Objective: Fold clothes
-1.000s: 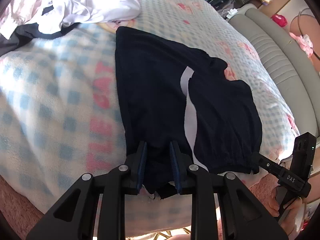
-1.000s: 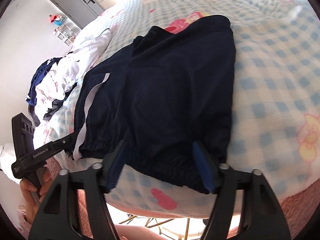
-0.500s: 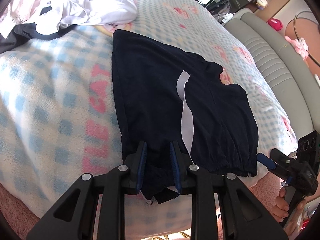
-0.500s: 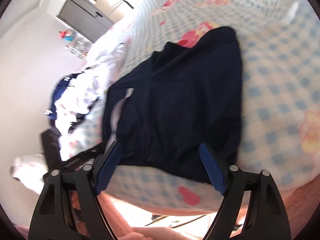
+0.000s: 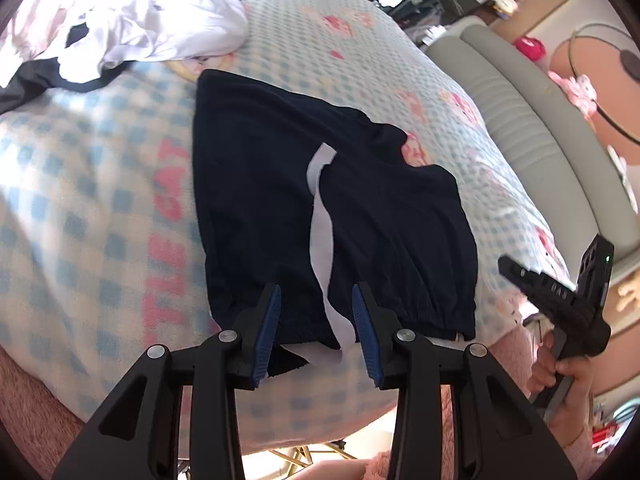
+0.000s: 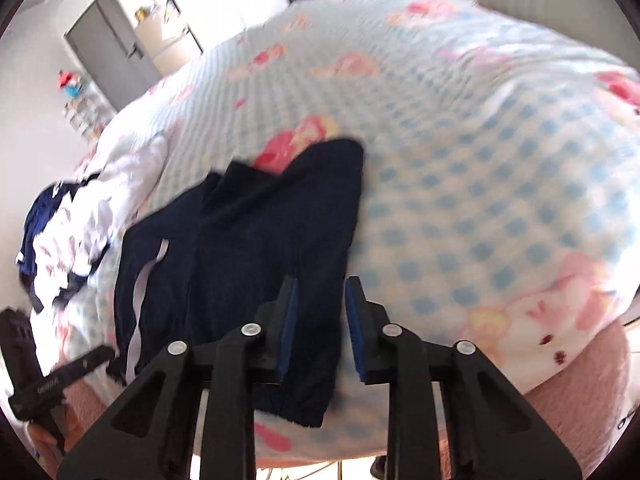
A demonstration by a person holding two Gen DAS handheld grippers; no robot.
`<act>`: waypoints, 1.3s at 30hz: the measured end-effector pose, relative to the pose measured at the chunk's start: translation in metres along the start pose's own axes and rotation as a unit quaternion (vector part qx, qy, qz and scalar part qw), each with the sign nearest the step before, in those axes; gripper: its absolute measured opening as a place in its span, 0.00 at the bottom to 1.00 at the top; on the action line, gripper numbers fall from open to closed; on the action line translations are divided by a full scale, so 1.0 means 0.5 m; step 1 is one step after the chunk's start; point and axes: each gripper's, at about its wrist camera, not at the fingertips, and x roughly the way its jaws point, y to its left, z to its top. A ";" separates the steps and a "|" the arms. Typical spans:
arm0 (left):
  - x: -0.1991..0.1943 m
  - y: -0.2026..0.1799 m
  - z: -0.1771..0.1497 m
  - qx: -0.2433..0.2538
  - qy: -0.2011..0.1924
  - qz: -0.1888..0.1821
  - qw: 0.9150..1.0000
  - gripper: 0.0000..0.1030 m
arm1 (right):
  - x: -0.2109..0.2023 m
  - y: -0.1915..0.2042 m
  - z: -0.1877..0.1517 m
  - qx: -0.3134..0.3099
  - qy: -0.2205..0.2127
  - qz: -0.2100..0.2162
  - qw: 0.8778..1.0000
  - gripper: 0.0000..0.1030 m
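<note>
I am viewing the navy trousers (image 5: 260,184) lying flat on the checked blanket (image 5: 80,184), filling the centre of the left wrist view, with a white side stripe (image 5: 322,240) running down the middle. The elastic cuffs are lying at the lower edge, nearest the camera.

The left gripper (image 5: 316,320) is sitting at the lower centre with its jaws having just been opening; the cuff lies between the blue pads, which are standing clear of it.

The right gripper (image 6: 318,316) has just been closing its jaws, now narrow; cloth lies behind the gap, but motion blur is preventing me from telling whether the pads are pressing on it.

Pink lettering on the blanket is partly covered by the trousers. Print on both gripper bodies is too small to read.

A pile of white and dark clothes (image 5: 120,20) is lying at the upper left.
</note>
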 end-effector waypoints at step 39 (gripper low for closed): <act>0.021 0.122 -0.026 -0.099 0.034 -0.039 0.994 0.25 | 0.113 0.004 -0.135 0.034 0.120 0.137 0.983 0.30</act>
